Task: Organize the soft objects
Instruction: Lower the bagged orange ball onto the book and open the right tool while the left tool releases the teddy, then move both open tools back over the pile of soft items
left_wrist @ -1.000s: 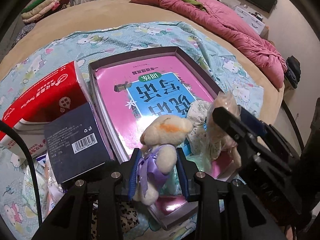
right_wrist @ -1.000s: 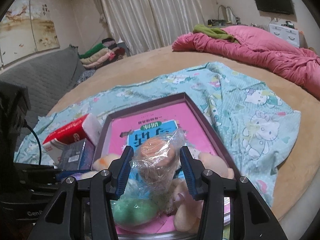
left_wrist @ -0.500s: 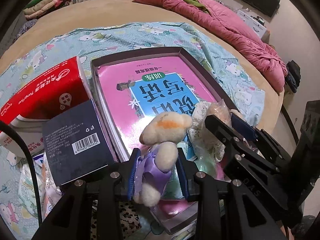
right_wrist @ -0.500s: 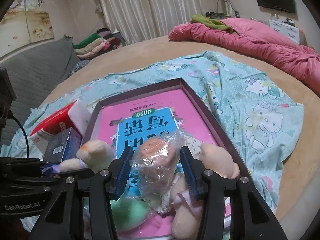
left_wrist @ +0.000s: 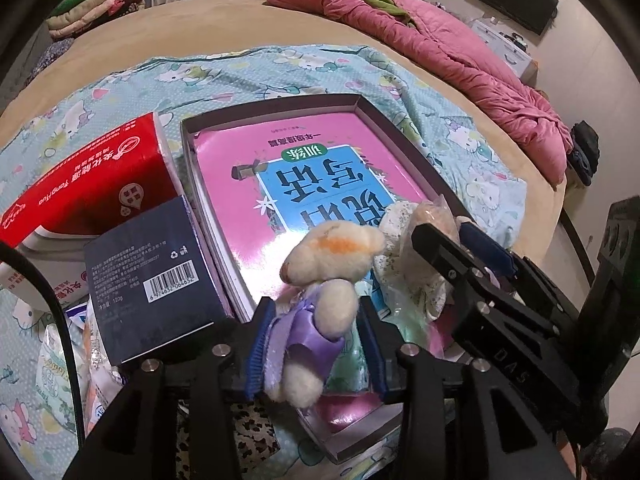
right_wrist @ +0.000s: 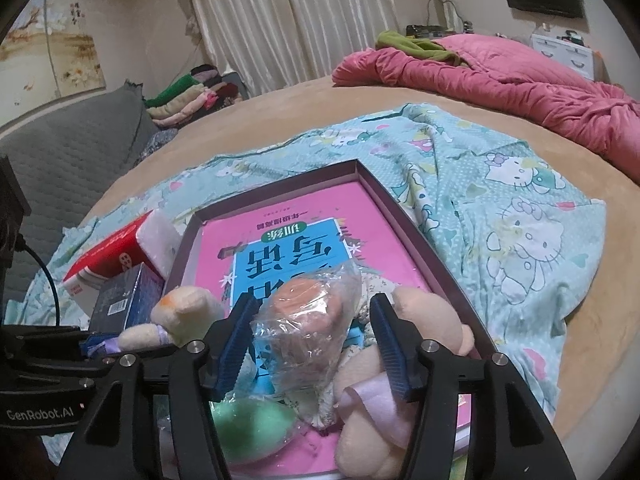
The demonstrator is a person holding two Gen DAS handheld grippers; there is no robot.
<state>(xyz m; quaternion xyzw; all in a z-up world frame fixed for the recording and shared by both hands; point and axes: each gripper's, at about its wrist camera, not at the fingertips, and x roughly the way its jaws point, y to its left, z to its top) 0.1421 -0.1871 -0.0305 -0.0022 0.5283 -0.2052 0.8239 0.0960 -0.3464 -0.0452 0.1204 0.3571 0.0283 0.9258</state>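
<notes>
A cream bear in a purple dress (left_wrist: 332, 256) stands between the pads of my left gripper (left_wrist: 315, 304). The jaws are opening; the right pad has come off it. In the right wrist view, a clear bag with an orange toy (right_wrist: 304, 304) sits between the pads of my right gripper (right_wrist: 313, 300). Those jaws are opening too, with a gap at the right pad. Both toys rest at the near end of a shallow purple box (left_wrist: 280, 100) lined with a pink book (left_wrist: 312, 152). A peach plush (right_wrist: 424, 320) and a green soft thing (right_wrist: 252, 428) lie beside the bag.
A red tissue pack (left_wrist: 92, 184) and a dark blue carton (left_wrist: 148, 280) stand left of the box. Snack packets (left_wrist: 60, 360) lie at the lower left. A teal cartoon sheet (right_wrist: 520, 220) covers the bed, with a pink quilt (right_wrist: 520, 80) at the back right.
Both pairs of jaws have widened around their toys. The bagged toy has settled lower among the plush at the box's near end. The bear stays where it was.
</notes>
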